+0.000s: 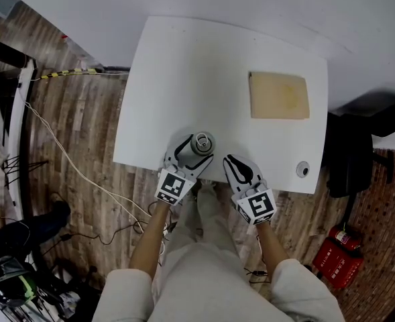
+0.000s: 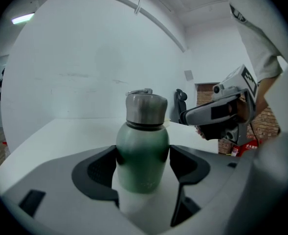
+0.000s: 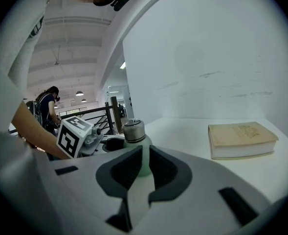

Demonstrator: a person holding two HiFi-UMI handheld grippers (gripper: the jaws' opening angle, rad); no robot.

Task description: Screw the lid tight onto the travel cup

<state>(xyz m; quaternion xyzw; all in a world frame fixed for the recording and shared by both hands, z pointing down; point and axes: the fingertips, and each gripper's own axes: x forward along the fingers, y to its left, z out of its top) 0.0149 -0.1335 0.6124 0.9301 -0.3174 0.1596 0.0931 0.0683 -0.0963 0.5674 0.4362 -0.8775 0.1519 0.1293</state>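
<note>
Both forearms reach forward to the near edge of the white table (image 1: 184,79), and each tool tips slightly downward. The left tool (image 1: 194,150) is clenched round the belly of the cup (image 2: 143,155), which is upright at that edge. The right tool (image 1: 234,163) hangs just beside the cup, its jaws almost together on nothing. The cup is green and bottle-shaped, with a steel lid (image 2: 144,109) on its neck.

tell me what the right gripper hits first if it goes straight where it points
Most likely the green travel cup with a steel lid, held in the left gripper; it stands in line with the right gripper, depth unclear.
</note>
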